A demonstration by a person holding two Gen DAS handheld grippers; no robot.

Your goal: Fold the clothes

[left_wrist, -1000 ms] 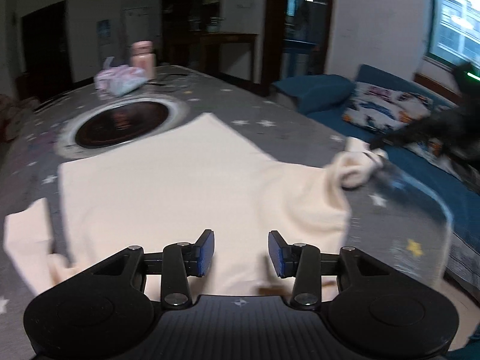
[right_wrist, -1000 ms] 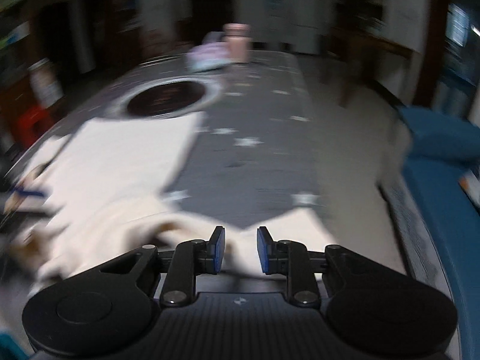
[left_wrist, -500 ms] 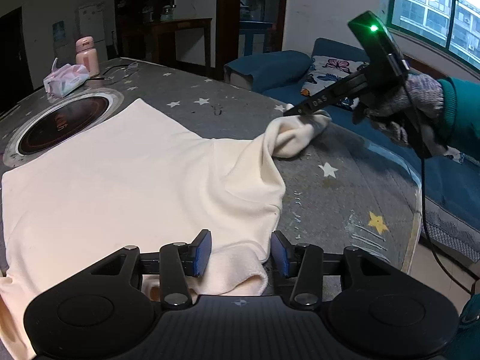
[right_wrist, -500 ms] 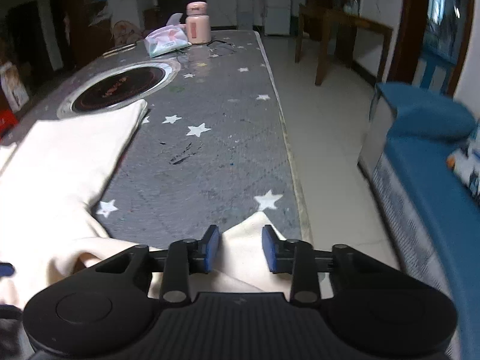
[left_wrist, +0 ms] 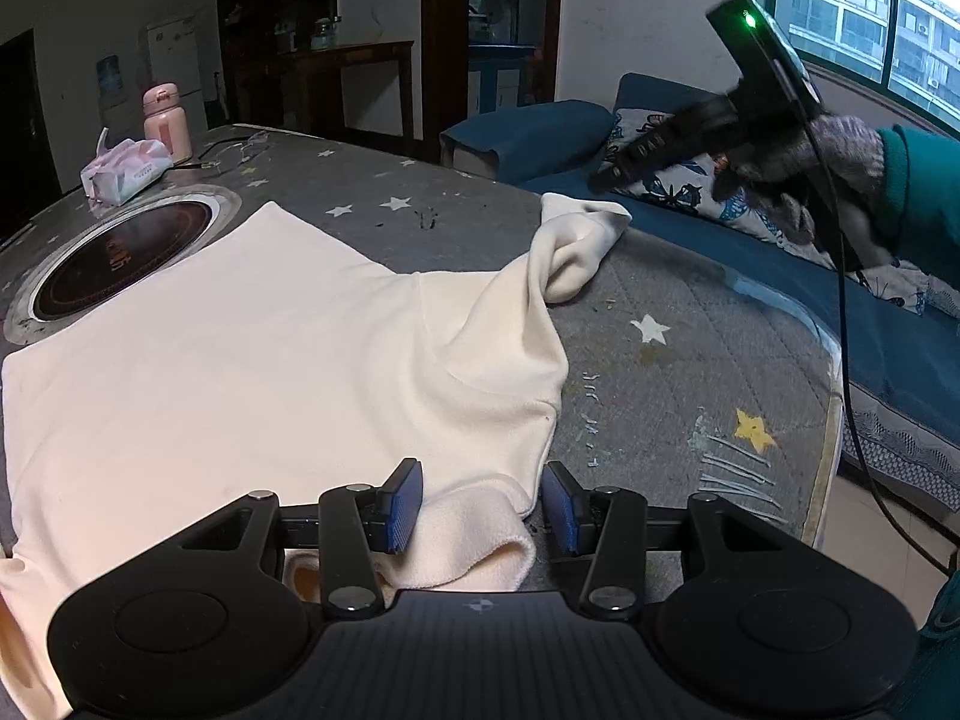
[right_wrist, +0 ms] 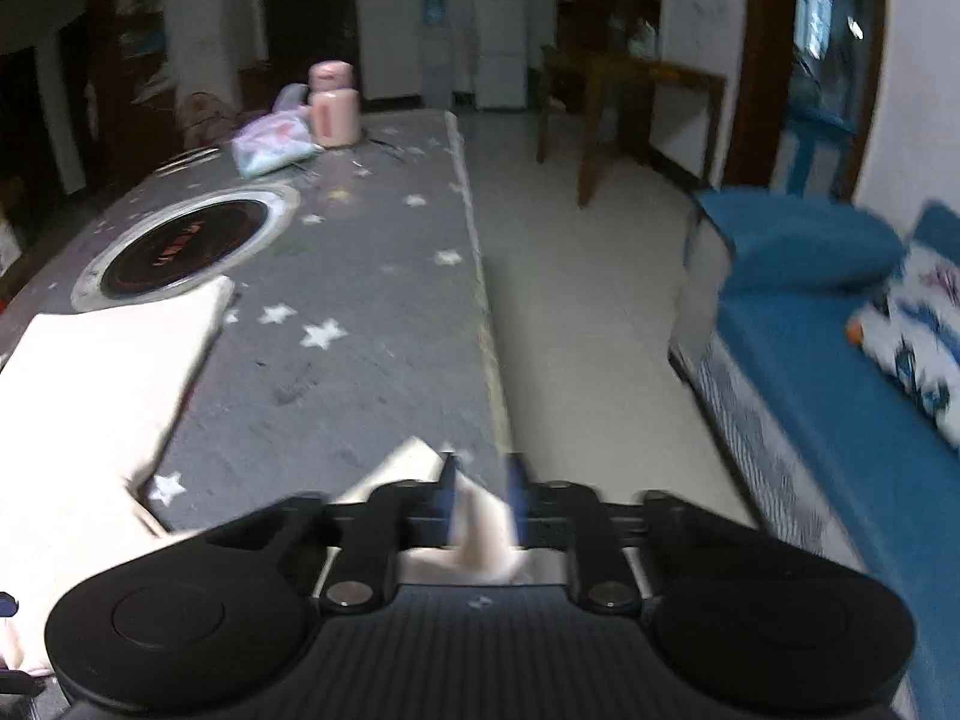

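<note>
Two low wrist views, shared table (left_wrist: 660, 312)

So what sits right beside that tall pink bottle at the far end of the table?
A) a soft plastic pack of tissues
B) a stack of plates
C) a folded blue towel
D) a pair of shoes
A: the left tongs' camera shows a soft plastic pack of tissues lying next to the tall pink bottle on the grey star-printed table.
</note>
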